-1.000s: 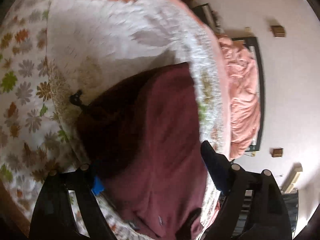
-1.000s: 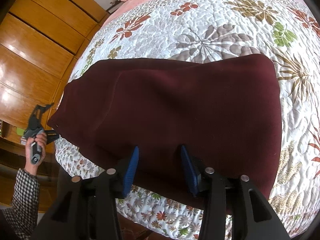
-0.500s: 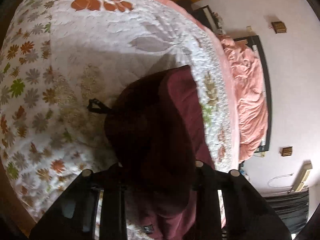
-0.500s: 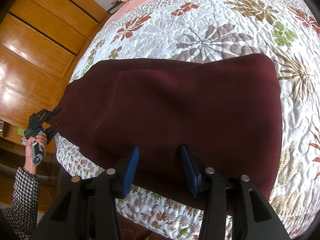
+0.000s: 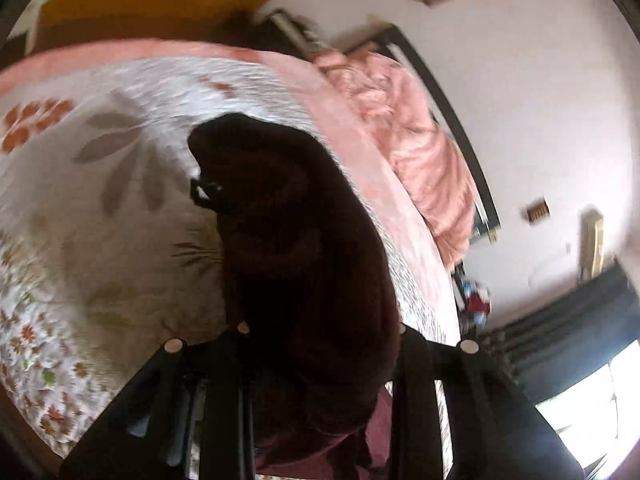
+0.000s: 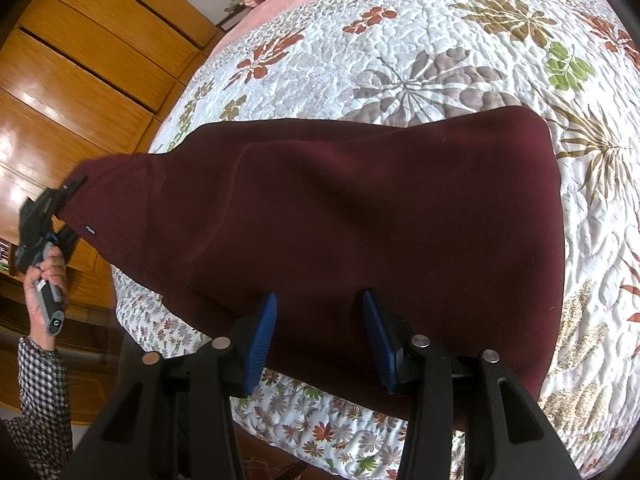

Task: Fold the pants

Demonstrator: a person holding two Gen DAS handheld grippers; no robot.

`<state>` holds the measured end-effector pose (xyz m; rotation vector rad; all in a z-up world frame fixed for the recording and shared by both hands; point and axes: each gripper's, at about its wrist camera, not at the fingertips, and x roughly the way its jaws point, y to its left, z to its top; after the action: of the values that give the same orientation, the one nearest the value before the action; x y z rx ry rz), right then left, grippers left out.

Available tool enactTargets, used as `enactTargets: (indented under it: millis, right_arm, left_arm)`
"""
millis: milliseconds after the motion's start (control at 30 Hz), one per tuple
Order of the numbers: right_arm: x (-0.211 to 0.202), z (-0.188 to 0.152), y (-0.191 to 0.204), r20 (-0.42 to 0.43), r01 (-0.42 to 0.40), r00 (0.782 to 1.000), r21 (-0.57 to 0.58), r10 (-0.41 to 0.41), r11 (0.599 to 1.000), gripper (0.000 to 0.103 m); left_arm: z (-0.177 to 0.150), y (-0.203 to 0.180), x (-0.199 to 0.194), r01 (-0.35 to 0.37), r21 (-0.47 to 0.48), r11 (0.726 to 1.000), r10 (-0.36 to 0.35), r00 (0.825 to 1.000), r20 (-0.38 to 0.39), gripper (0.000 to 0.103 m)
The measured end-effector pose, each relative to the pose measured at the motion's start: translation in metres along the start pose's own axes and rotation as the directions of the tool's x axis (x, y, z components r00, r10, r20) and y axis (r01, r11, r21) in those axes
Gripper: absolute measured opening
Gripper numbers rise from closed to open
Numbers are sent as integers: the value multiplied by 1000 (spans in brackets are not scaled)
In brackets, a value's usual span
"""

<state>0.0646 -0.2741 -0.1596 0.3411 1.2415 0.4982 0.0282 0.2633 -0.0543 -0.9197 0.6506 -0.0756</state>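
Left gripper (image 6: pixel 70 188) clamped on one end of the maroon pants (image 6: pixel 360 220), raising it clear of the floral quilt (image 6: pixel 440 40). Right gripper (image 6: pixel 318 336), blue pads apart, rests over the pants' near edge; fabric spreads ahead of it.

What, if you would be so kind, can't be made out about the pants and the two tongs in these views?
- Left tongs, left wrist view: pads buried in dark, blurred pants.
- Right tongs, right wrist view: near hem hidden behind them; grip unclear.
- Pants' underside: hidden against the quilt.
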Motion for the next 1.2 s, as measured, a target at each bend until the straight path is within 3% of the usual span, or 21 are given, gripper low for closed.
enactTargets:
  millis: [267, 400, 567, 667, 1067, 1133, 1200]
  right_arm:
    - [-1, -1, -2, 7, -17, 1000, 5, 17, 1000, 46]
    - [-2, -1, -3, 11, -25, 1000, 9, 25, 1000, 46]
    - [-3, -1, -3, 14, -32, 999, 11, 32, 999, 46]
    - [-3, -1, -3, 14, -37, 999, 15, 37, 999, 47]
    - [-2, -2, -2, 14, -39, 999, 12, 39, 999, 48]
    - [-2, -1, -2, 12, -40, 999, 13, 40, 999, 49]
    - [-1, -1, -1, 10, -42, 999, 12, 42, 999, 51]
  left_arm:
    - [-31, -64, 11, 10, 211, 977, 1, 999, -54, 25]
    - [-56, -92, 23, -1, 342, 940, 36, 995, -97, 25]
    - [-85, -104, 38, -10, 416, 909, 77, 986, -146, 26]
    - [-104, -111, 47, -14, 483, 875, 112, 978, -175, 27]
    - [-169, -102, 96, -16, 642, 767, 273, 913, -303, 28]
    - [-179, -100, 103, -9, 669, 743, 299, 899, -320, 34]
    - [-186, -97, 109, 12, 667, 745, 306, 883, -357, 40]
